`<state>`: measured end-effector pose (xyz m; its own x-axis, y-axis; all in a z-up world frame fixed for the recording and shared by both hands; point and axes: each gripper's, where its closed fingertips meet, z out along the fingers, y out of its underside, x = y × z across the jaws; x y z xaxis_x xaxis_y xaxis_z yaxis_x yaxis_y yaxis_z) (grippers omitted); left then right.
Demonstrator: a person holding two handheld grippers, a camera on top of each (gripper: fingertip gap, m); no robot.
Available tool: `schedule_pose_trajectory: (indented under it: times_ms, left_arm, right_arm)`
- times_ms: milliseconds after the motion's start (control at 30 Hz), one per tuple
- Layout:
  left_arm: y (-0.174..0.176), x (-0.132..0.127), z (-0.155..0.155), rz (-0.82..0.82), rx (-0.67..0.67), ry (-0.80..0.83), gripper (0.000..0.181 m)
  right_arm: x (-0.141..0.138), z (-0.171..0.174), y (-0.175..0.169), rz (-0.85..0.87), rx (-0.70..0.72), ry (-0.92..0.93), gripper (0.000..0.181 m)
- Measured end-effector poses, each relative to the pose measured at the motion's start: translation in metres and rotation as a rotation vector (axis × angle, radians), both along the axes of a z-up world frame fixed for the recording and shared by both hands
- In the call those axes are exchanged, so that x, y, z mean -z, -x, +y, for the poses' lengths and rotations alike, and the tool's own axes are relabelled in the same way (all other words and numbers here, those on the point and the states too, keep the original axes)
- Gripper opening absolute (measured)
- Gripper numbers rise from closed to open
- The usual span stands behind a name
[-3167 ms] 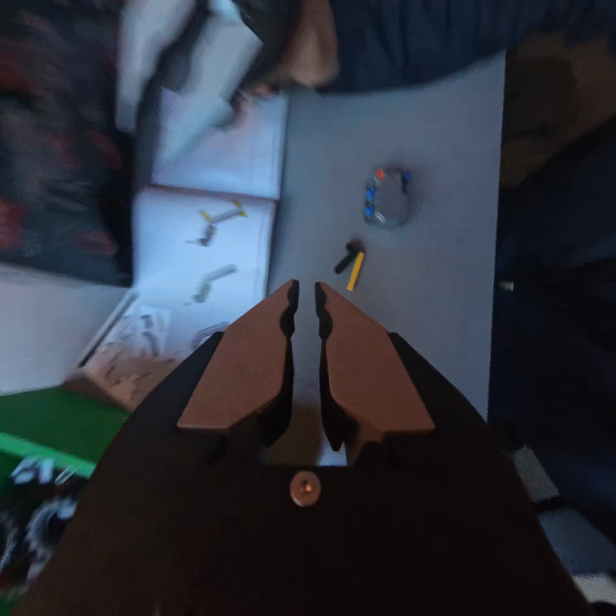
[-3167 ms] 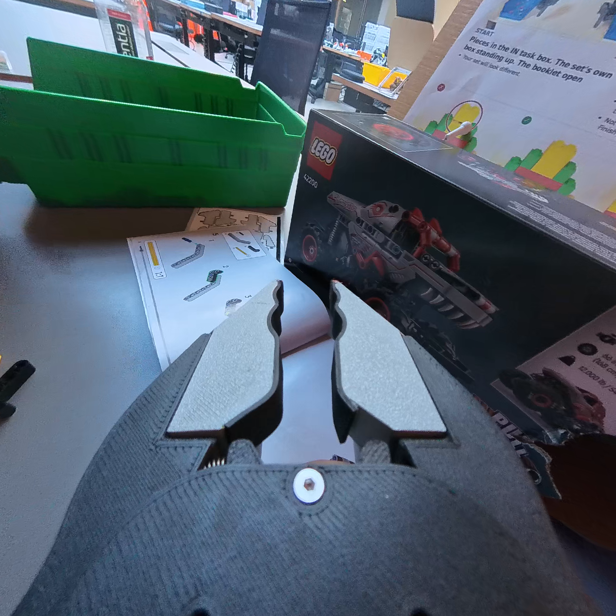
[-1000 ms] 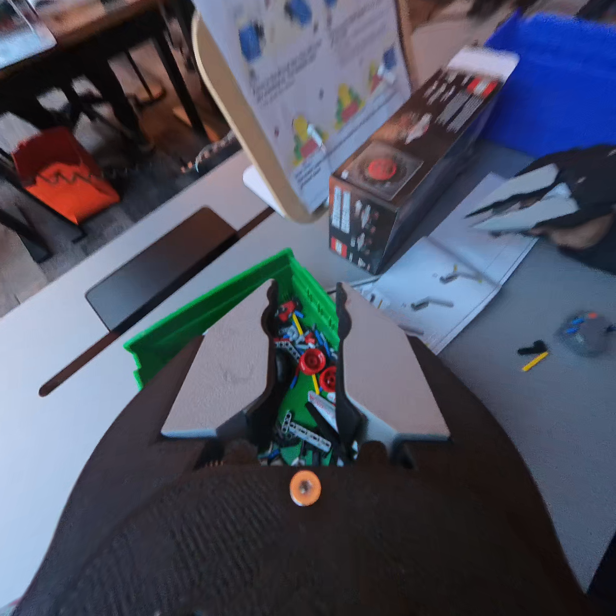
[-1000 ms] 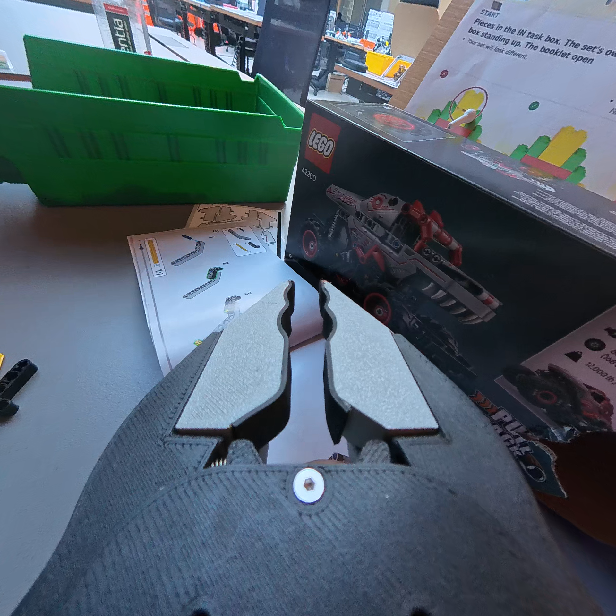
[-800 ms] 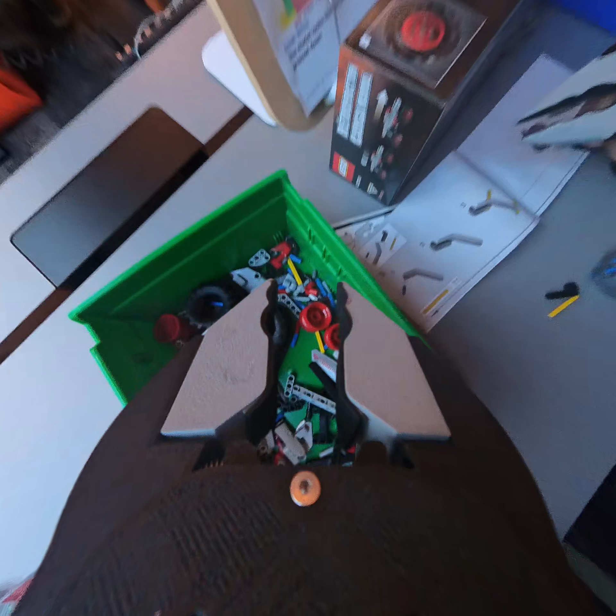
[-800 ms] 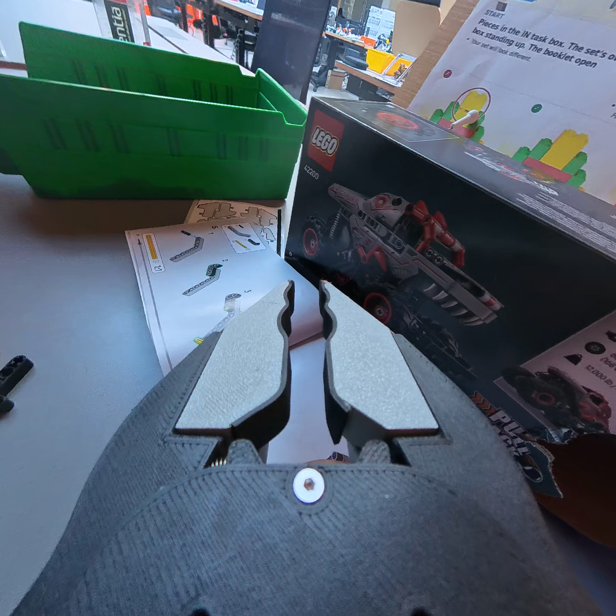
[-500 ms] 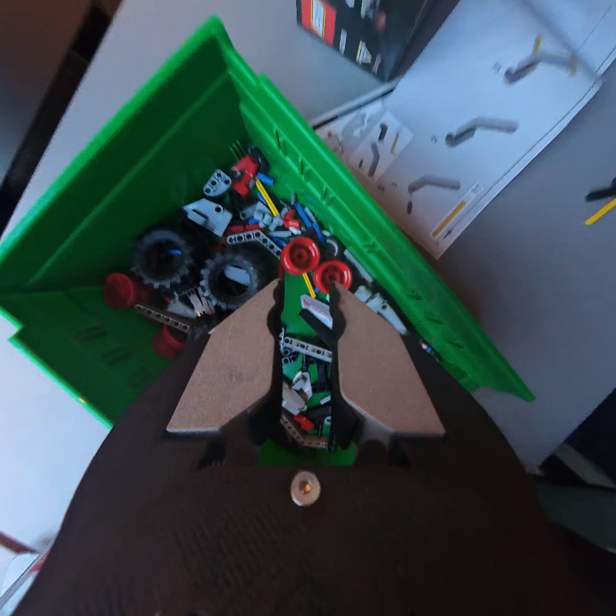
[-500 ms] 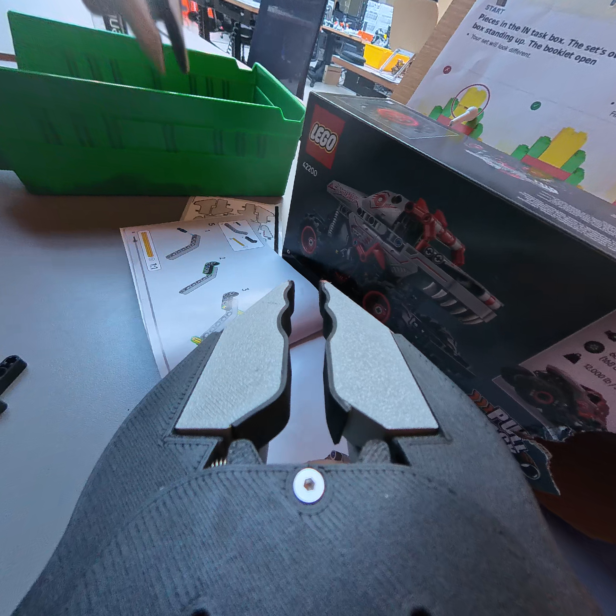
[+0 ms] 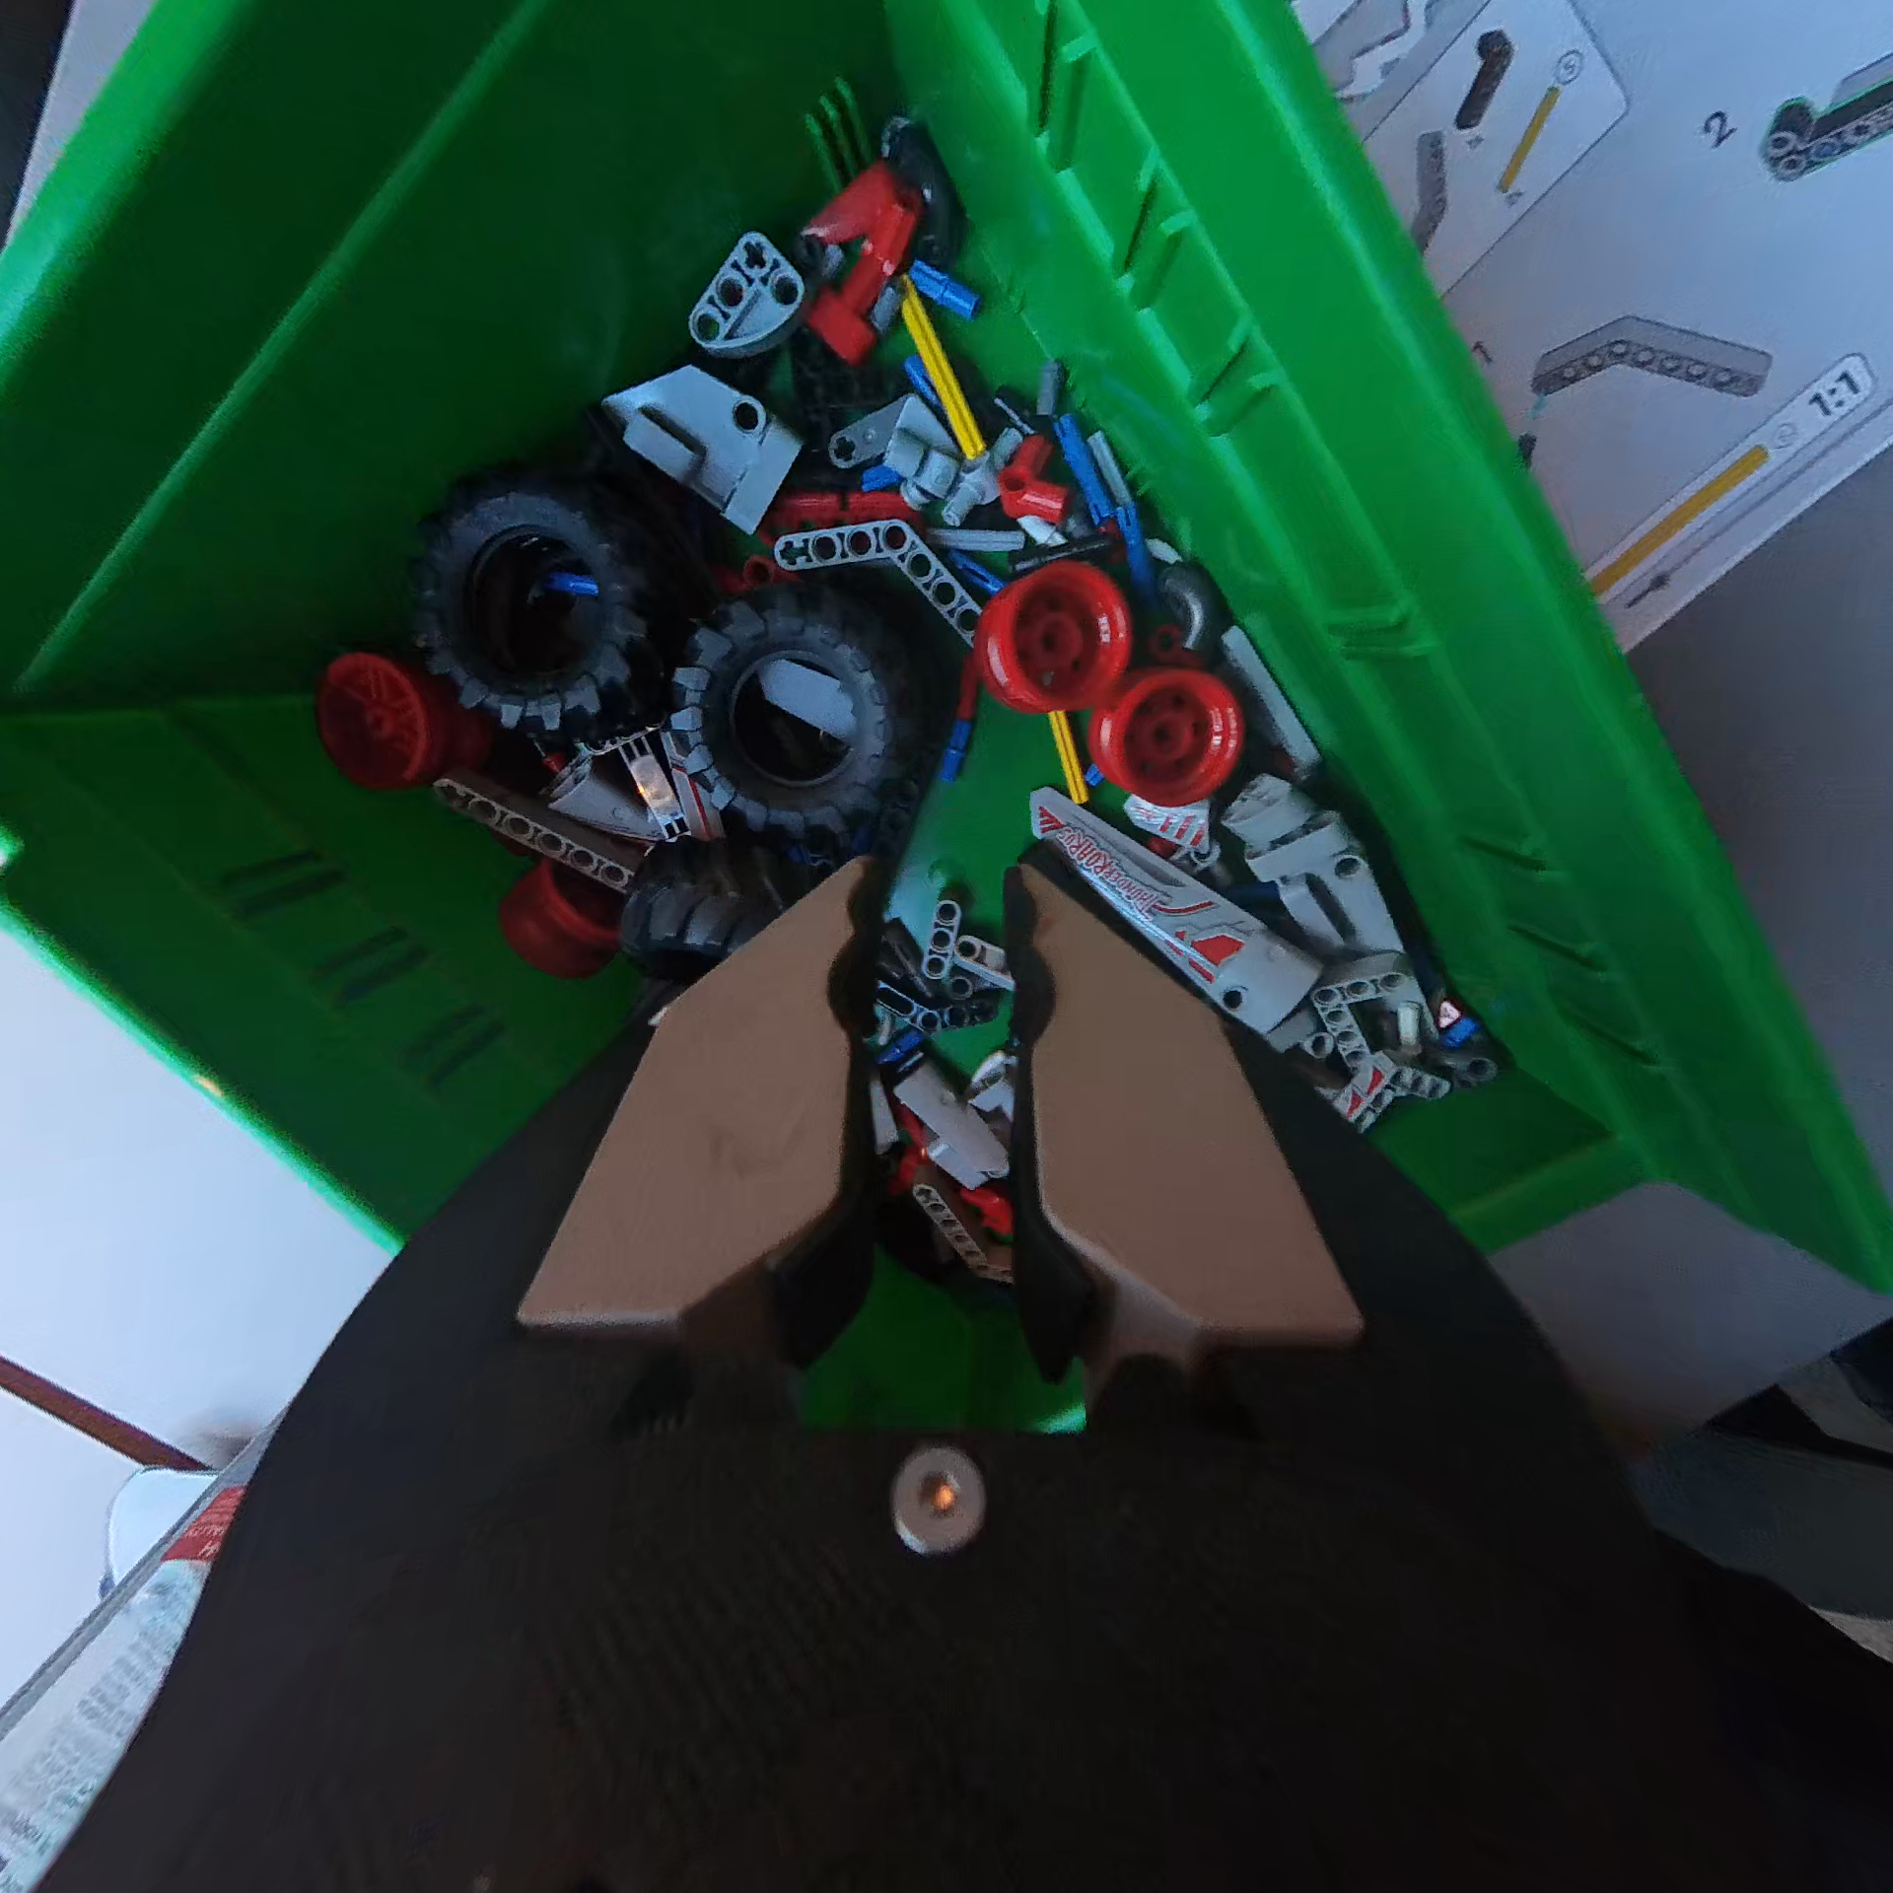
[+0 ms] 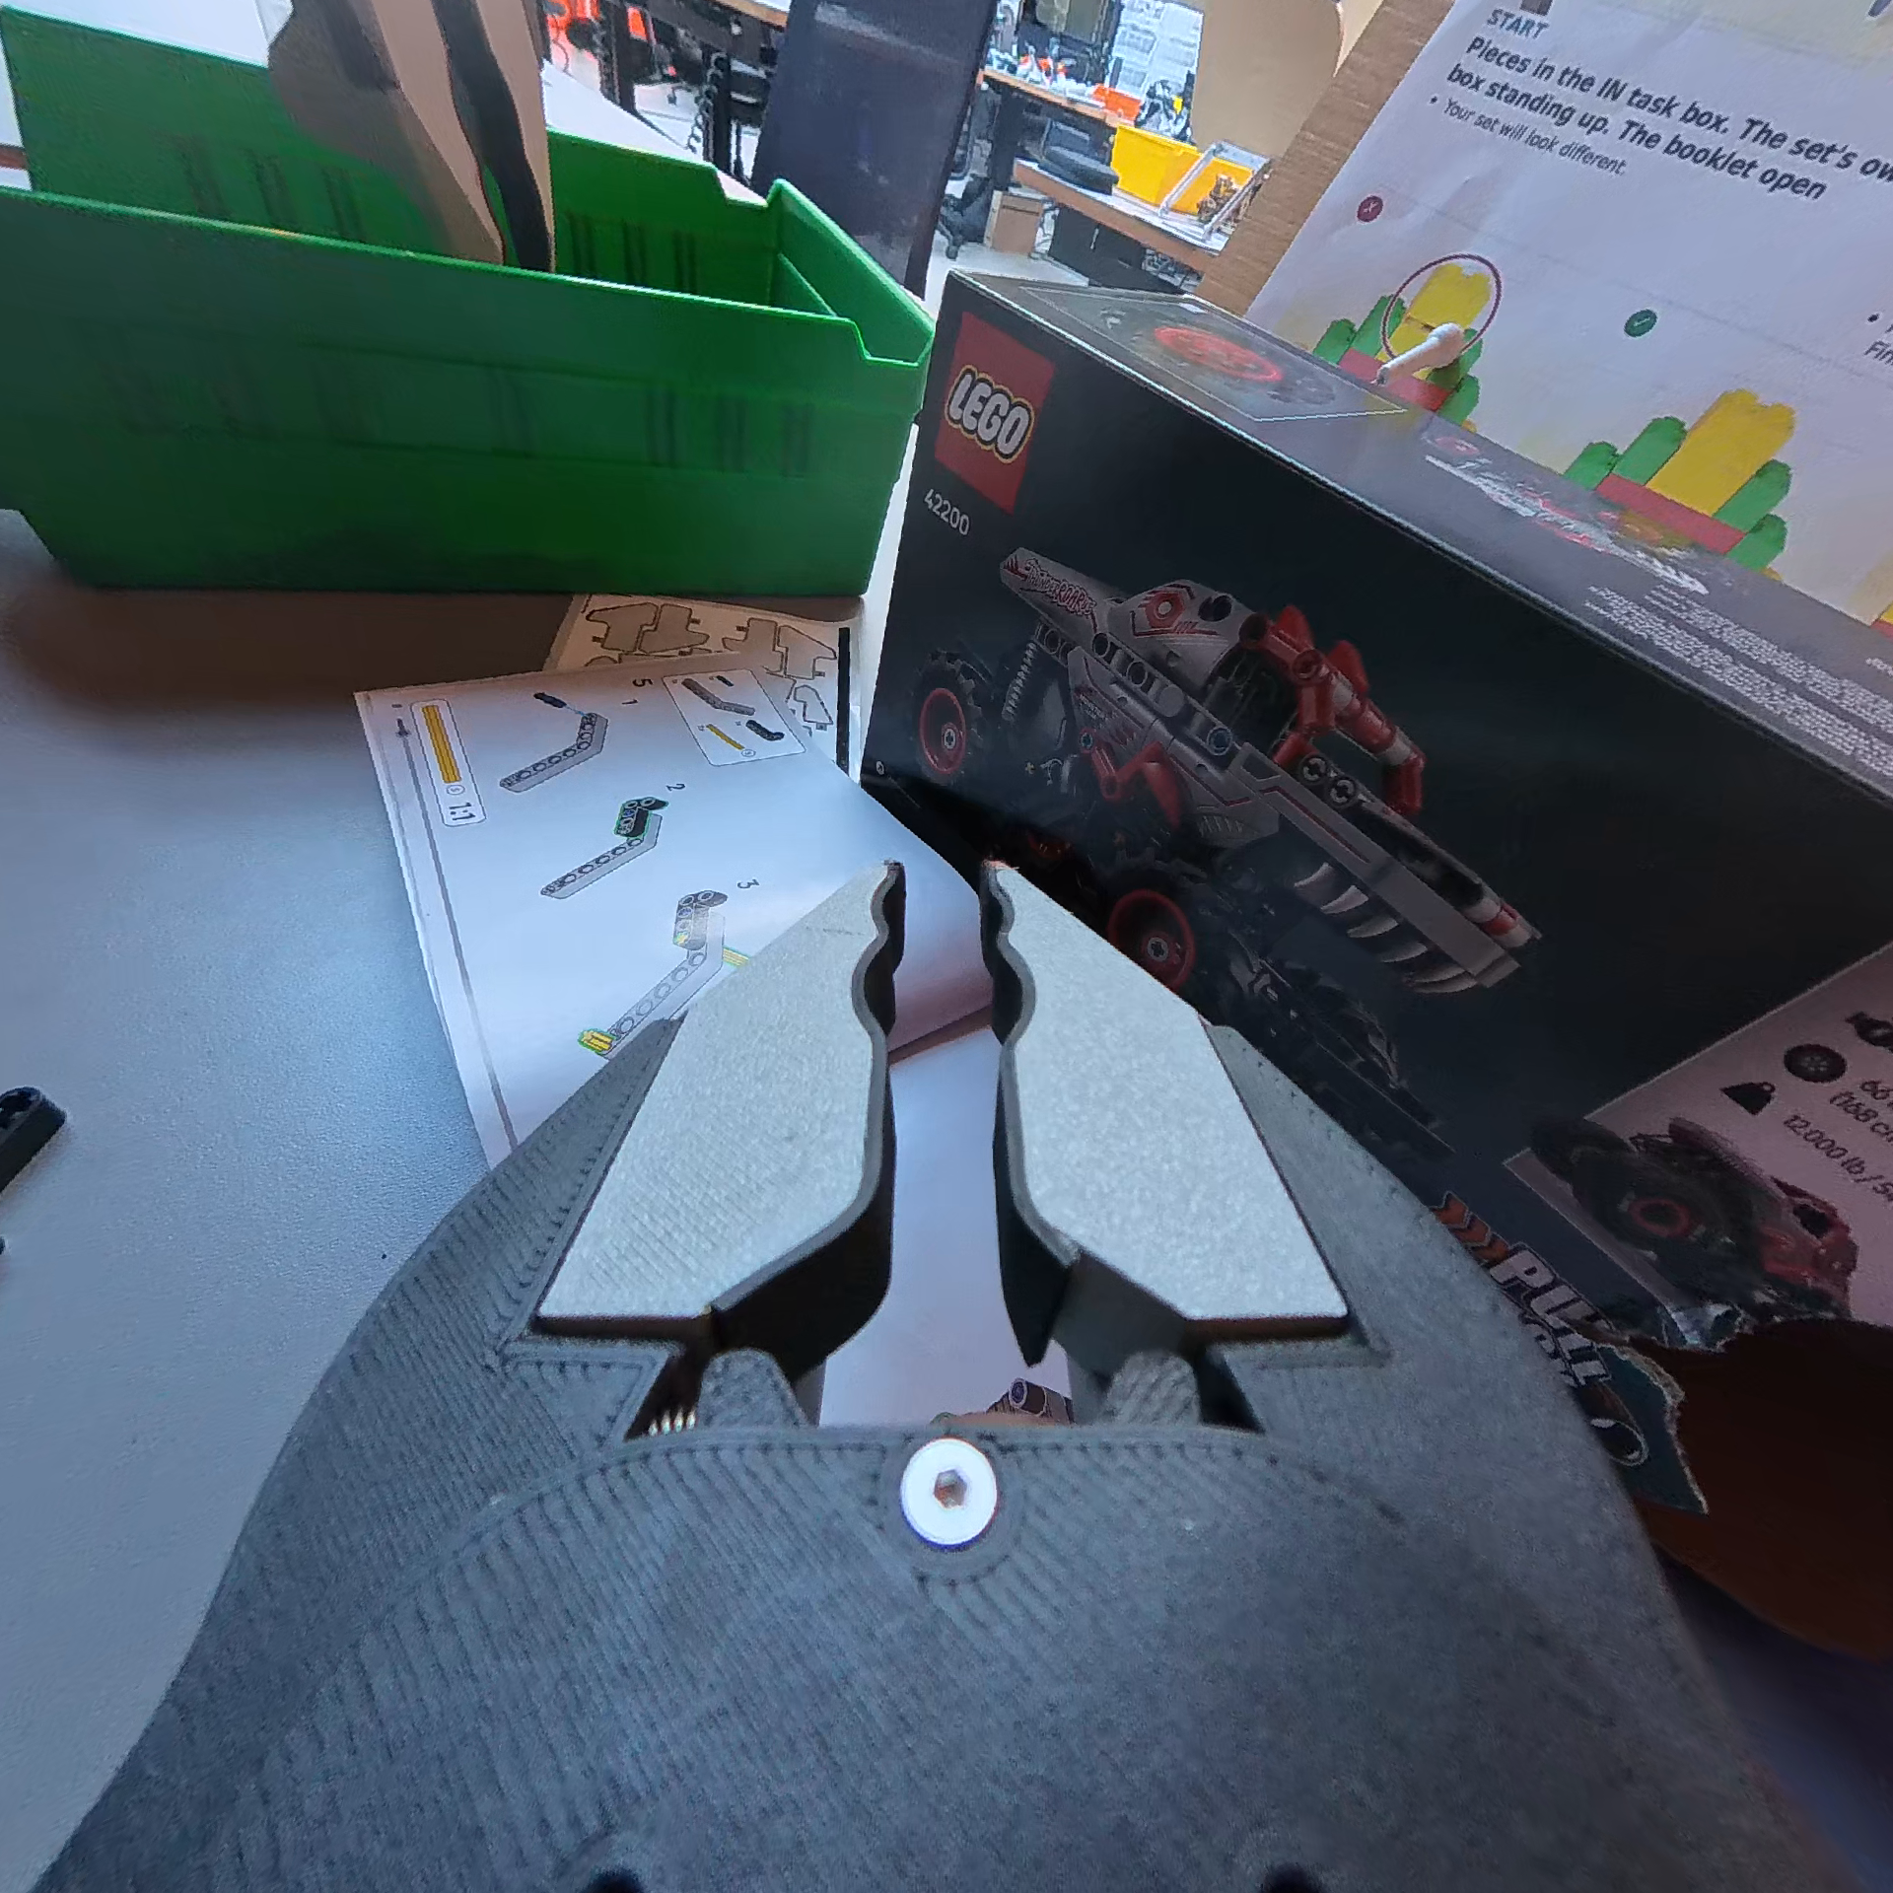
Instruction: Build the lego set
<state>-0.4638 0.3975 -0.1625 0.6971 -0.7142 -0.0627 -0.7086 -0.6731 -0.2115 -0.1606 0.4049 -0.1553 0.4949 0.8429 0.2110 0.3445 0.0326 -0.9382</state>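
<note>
A green bin holds several loose Lego parts: black tyres, red wheel hubs, a grey bent beam, a yellow axle and grey printed panels. My left gripper is open and empty, pointing down into the bin just above small grey beams. It also shows in the right wrist view over the bin. My right gripper is slightly open and empty, low over the open instruction booklet.
The black Lego box stands right of the booklet, with a poster board behind it. A black Lego piece lies on the grey table at the left. The booklet lies beside the bin's right wall. One gripper's finger ends stand about 30 cm off the other's. It is some 15 cm from my right tips to the black Lego piece.
My left gripper swung from the table to above the green bin, opened wider and dropped down into it. My right gripper narrowed its gap a little and has hardly moved.
</note>
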Motion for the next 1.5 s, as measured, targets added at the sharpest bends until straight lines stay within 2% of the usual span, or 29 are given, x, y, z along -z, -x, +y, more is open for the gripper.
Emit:
schedule_pose_trajectory:
  times_ms: [200, 367, 500, 667, 700, 800, 867, 933, 1133, 1333, 1500]
  left_arm:
    - [0.004, -0.012, 0.015, -0.021, -0.046, -0.085, 0.019]
    - [0.006, -0.001, 0.007, -0.006, -0.033, -0.018, 0.020]
    - [-0.011, 0.009, -0.013, -0.017, 0.069, 0.072, 0.021]
    - [-0.039, 0.016, -0.039, -0.078, 0.266, 0.151, 0.024]
    - [-0.037, 0.020, -0.034, -0.048, 0.264, 0.137, 0.025]
    - [-0.027, 0.018, 0.005, 0.007, 0.140, -0.003, 0.022]
    - [-0.024, 0.007, 0.034, -0.028, 0.048, -0.117, 0.019]
    - [-0.025, 0.003, 0.047, -0.102, -0.004, -0.144, 0.020]
    - [-0.046, 0.022, 0.043, -0.161, 0.082, -0.078, 0.026]
    - [-0.031, 0.054, 0.056, 0.033, 0.058, -0.084, 0.025]
    - [-0.031, 0.053, 0.060, -0.019, 0.038, -0.084, 0.024]
  right_arm:
    - [0.000, 0.000, 0.000, -0.002, 0.001, -0.001, 0.010]
    - [0.001, 0.000, 0.000, -0.004, 0.001, -0.001, 0.010]
    - [0.001, 0.000, 0.000, -0.007, 0.000, -0.001, 0.010]
    - [0.002, 0.001, 0.000, -0.009, 0.001, 0.001, 0.010]
    - [0.002, 0.001, 0.000, -0.009, 0.003, 0.001, 0.010]
    - [0.001, 0.002, 0.000, -0.008, 0.007, 0.001, 0.010]
    - [0.002, 0.002, 0.000, -0.010, 0.010, 0.001, 0.010]
    - [0.002, 0.002, 0.000, -0.013, 0.011, -0.001, 0.010]
    - [0.003, 0.001, 0.000, -0.017, 0.007, -0.001, 0.010]
    - [0.002, 0.001, 0.001, -0.017, 0.004, -0.003, 0.011]
    - [0.002, 0.000, 0.001, -0.018, -0.002, -0.002, 0.011]
